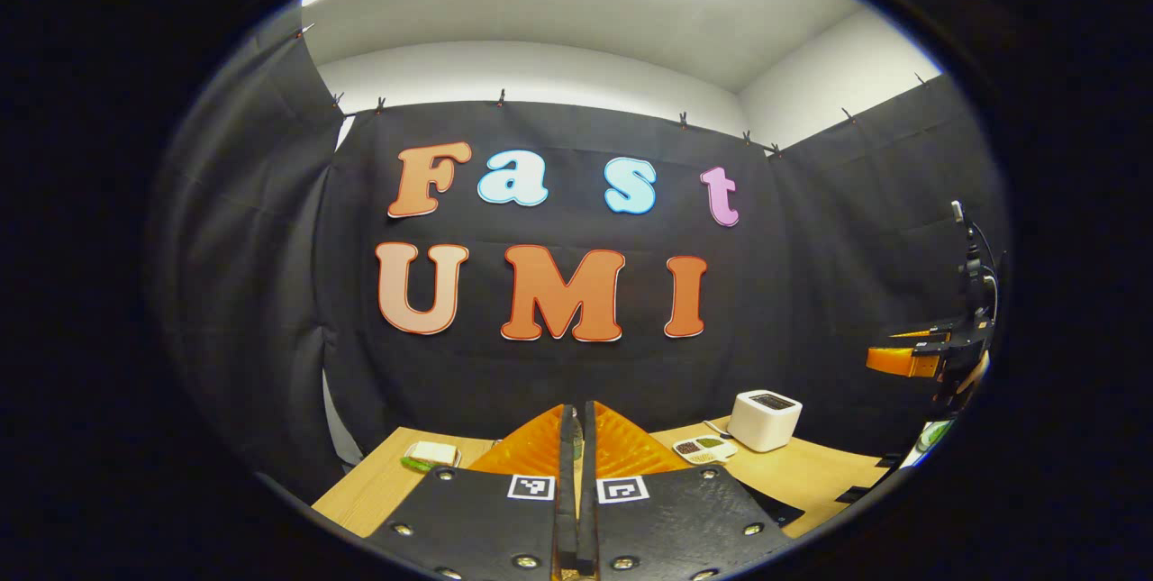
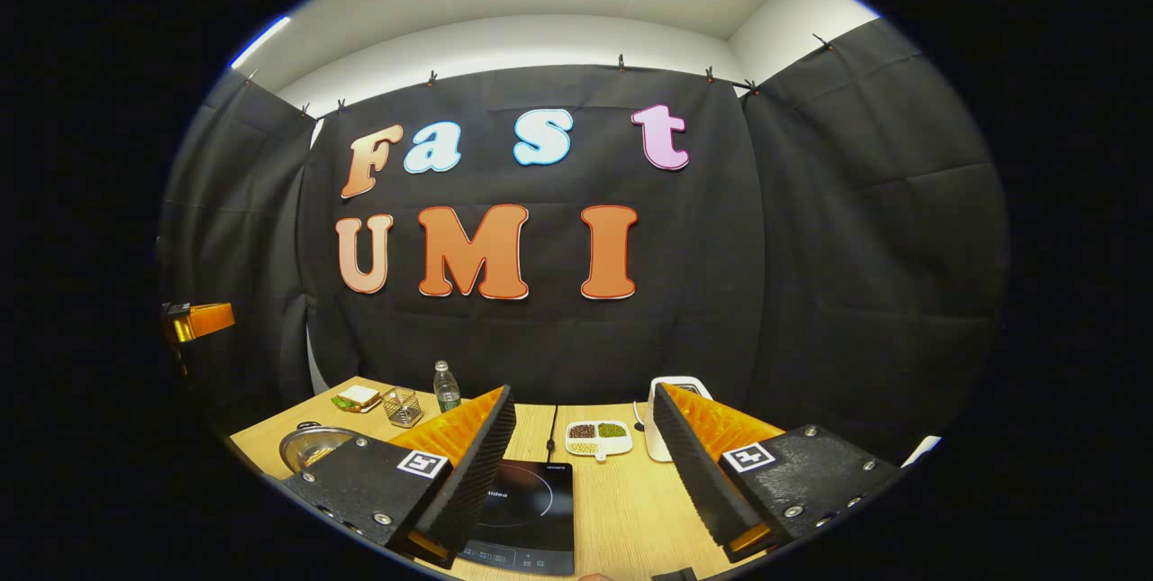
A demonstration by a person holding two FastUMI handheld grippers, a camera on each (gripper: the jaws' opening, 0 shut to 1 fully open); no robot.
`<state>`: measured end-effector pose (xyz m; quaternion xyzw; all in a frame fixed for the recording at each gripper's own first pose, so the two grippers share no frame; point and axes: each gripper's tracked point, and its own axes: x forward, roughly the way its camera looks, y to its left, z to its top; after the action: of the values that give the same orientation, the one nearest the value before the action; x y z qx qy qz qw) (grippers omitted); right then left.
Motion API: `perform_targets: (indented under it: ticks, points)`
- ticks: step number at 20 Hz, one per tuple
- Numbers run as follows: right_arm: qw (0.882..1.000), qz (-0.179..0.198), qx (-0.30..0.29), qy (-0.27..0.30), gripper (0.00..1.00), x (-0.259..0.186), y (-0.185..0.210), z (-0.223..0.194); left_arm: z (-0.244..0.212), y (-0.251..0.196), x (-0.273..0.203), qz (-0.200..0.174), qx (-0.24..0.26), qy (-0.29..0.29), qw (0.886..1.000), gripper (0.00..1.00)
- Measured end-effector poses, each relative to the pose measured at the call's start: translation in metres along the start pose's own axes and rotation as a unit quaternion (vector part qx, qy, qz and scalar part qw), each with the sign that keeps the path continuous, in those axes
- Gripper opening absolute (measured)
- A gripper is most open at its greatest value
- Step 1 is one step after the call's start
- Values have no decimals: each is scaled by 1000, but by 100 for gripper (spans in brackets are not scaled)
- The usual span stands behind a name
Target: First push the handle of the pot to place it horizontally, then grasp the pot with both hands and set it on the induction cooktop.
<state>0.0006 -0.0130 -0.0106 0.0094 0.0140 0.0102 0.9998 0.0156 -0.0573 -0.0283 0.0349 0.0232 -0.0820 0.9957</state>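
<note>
Above the table (image 2: pixel 621 509), the right claw (image 2: pixel 585 464) gapes wide over a black cooktop (image 2: pixel 522 509) with unreadable print, the left claw (image 1: pixel 576 473) pinched nearly closed.

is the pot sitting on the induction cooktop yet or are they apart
Apart. In the right gripper view the pot rests on the wooden table at far left, with bare wood past the finger before the induction cooktop.

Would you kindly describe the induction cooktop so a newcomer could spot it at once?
Start at the wooden table under the black cloth wall. Near its front edge lies the induction cooktop, a flat glossy black slab with a faint ring; the neighbouring divided dish and box-shaped appliance are white.
</note>
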Motion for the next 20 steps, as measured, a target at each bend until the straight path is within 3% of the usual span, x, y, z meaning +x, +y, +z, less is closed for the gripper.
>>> perform_targets:
  ticks: [7,8,12,13,15,17,19,20]
  points:
    - [1000,3,-3,1,100,-2,3,-1,-48,5,-9,-7,-3,50,999,1]
    - [1000,4,-3,1,95,-2,4,-2,-57,9,-12,-4,1,59,998,2]
    - [1000,9,-3,0,95,0,11,-1,-94,16,-22,0,-13,94,995,2]
    - [1000,10,-3,1,100,0,13,-2,-104,19,-25,1,-17,104,994,2]
    - [1000,12,-5,4,95,2,17,-4,-125,26,-31,9,-19,124,992,2]
    - [1000,15,-7,8,100,3,21,-6,-146,29,-36,11,-22,145,989,2]
    - [1000,16,-8,10,95,4,24,-7,-165,30,-42,10,-28,165,986,2]
    - [1000,17,-8,10,100,5,26,-7,-174,28,-45,9,-30,176,984,2]
